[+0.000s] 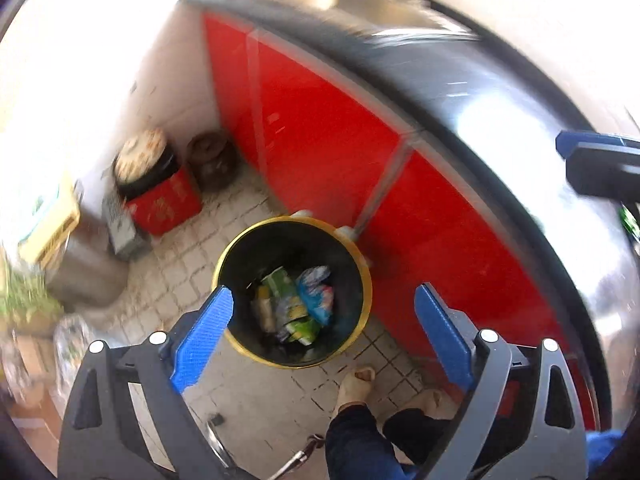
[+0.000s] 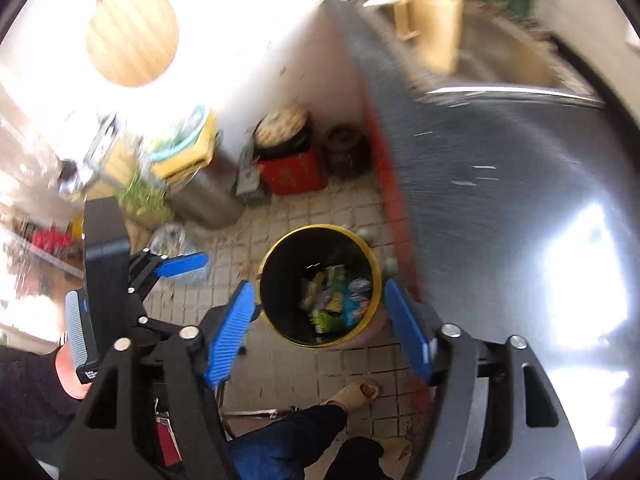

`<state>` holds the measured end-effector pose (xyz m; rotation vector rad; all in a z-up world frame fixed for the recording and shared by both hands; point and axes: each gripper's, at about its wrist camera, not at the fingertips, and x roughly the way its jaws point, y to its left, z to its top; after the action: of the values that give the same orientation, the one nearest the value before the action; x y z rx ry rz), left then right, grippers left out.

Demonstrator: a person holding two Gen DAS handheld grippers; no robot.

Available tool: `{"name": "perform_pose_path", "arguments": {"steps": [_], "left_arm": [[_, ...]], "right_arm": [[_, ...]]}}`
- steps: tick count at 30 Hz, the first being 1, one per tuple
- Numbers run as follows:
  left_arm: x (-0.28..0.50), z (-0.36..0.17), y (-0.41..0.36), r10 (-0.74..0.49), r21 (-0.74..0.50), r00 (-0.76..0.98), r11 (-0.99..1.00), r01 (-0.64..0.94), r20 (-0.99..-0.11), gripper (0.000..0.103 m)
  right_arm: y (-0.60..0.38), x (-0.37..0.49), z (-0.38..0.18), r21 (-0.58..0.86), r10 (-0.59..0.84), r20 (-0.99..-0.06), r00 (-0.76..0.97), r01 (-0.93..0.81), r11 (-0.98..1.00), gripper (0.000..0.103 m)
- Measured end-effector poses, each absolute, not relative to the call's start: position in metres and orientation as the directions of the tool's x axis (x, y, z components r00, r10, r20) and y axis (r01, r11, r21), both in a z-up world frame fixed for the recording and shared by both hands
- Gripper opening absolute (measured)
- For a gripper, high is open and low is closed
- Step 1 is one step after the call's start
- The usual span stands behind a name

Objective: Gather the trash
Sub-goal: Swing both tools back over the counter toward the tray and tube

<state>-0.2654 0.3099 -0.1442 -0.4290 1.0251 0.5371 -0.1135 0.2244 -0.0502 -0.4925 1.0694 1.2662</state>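
The countertop (image 2: 500, 168) at three o'clock looks like brushed metal, glossy with glare, above smooth, shiny red cabinet panels (image 1: 320, 136). The bin (image 1: 294, 292) at centre seems plastic, its dark inside matt under a yellow rim, holding crinkled, glossy wrappers (image 1: 296, 304). The floor (image 1: 180, 264) is matt, rough-looking small tiles, and at eleven o'clock a round board (image 2: 132, 36) shows pale wood grain.

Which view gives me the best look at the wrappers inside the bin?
Left wrist: the wrappers look larger and more central down the bin. Right wrist shows the same pile smaller and blurrier.
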Motion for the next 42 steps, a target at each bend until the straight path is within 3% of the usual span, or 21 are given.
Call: {"name": "perform_pose_path", "arguments": {"steps": [5, 10, 19, 28, 42], "left_arm": [[-0.212, -0.104, 0.245, 0.126, -0.116, 0.506, 0.901, -0.419, -0.854, 0.093], [-0.129, -0.077, 0.156, -0.046, -0.109, 0.559, 0.991, -0.08, -0.828, 0.093], [-0.031, -0.047, 0.021, -0.234, -0.008, 0.571, 0.929, 0.371, -0.787, 0.093], [0.002, -0.053, -0.055, -0.283, 0.088, 0.538, 0.823, 0.561, -0.794, 0.093], [0.099, -0.094, -0.089, -0.249, 0.145, 0.5, 0.768, 0.623, -0.83, 0.093]], "right_arm": [[0.121, -0.064, -0.012, 0.189, 0.532, -0.837, 0.13, -0.843, 0.503, 0.075], [-0.007, -0.02, 0.012, 0.138, 0.454, -0.814, 0.363, -0.637, 0.758, 0.075], [-0.192, -0.009, 0.018, 0.153, 0.277, -0.798, 0.536, -0.264, 0.952, 0.075], [-0.25, -0.013, 0.004, 0.191, 0.244, -0.806, 0.539, -0.154, 0.969, 0.075], [-0.244, 0.06, -0.03, 0.192, 0.255, -0.851, 0.46, -0.18, 0.965, 0.075]]}}
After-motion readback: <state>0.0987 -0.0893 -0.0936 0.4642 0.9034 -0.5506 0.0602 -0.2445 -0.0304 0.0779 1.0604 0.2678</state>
